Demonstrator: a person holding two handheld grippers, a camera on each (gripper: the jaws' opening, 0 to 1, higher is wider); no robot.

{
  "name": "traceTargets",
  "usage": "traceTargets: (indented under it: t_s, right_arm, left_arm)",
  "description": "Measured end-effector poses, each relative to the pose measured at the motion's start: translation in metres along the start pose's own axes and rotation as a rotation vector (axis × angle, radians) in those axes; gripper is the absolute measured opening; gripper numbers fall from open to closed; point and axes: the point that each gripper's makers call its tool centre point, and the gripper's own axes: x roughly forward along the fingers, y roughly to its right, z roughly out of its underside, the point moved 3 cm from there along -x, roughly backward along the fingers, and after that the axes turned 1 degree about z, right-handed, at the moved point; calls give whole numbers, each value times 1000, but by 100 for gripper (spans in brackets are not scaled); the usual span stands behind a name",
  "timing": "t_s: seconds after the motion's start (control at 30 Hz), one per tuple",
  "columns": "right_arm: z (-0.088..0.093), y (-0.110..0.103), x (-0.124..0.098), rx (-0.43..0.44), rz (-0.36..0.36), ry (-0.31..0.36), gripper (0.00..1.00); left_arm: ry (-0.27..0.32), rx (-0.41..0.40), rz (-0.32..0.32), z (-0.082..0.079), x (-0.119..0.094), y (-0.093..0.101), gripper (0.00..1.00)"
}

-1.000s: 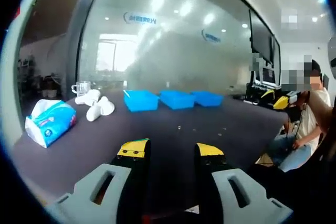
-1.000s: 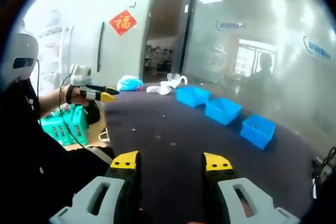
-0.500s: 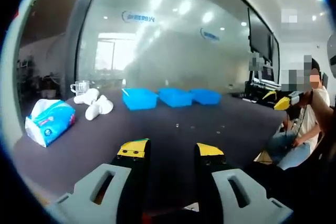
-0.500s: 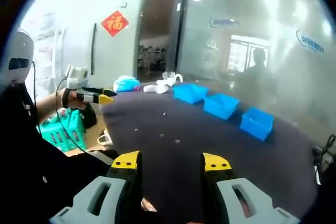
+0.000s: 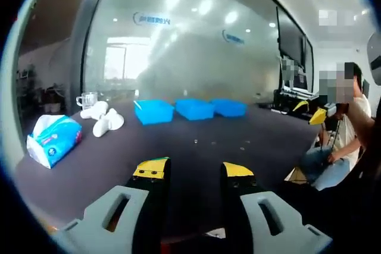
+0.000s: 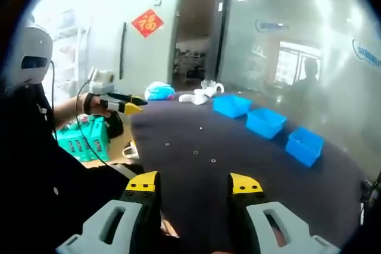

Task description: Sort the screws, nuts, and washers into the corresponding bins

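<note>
Three blue bins [image 5: 195, 109] stand in a row at the far side of the dark table [image 5: 178, 153]; in the right gripper view the bins [image 6: 266, 122] run along the right. A few small metal pieces [image 6: 213, 160] lie scattered on the tabletop, and they appear as tiny specks [image 5: 195, 141] in the left gripper view. My left gripper [image 5: 194, 169] hangs over the near edge, open and holding nothing. My right gripper [image 6: 194, 184] is open too, with nothing between its yellow-tipped jaws. A hand holds the left gripper [image 6: 122, 104] at the table's left end.
A blue tissue pack [image 5: 52, 140], several white objects [image 5: 104, 120] and a glass cup [image 5: 89, 99] sit at one end of the table. A green crate [image 6: 80, 138] stands on the floor beside it. Frosted glass walls rise behind the bins.
Both views have shifted slightly with the hands. Both grippers stay open, and the bins and small pieces lie where they were.
</note>
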Motion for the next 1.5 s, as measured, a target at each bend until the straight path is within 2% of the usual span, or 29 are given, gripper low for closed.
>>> traceTargets:
  t_s: [0.17,0.37,0.77,0.87,1.03,1.23,1.33,1.4,1.5]
  right_arm:
    - [-1,14,6,-10,-5,-8,41]
    - [-8,33,16,-55,-79,16,41]
    - [-17,90,47,-93,-131,25,42]
    - [-15,99,52,-96,-167,17,42]
    - [-15,111,61,-113,-181,-9,42]
    - [-19,124,71,-84,-200,7,42]
    - [-20,131,74,-80,-245,16,42]
    - [-22,127,74,-74,-297,25,42]
    - [-25,130,75,-56,-324,32,42]
  left_arm:
    - [-3,-1,0,1,-2,0,29]
    - [-2,-2,-3,1,-4,-3,29]
    - [-2,-6,-1,2,-3,-3,29]
    - [0,-8,-3,2,-3,-4,29]
    - [0,-12,-13,2,-4,-8,29]
    - [4,-12,-6,2,-5,-5,29]
    - [-2,-12,-6,3,-5,-5,29]
    - [-4,-13,-12,3,-5,-7,29]
    - [-2,-17,-16,2,-5,-8,29]
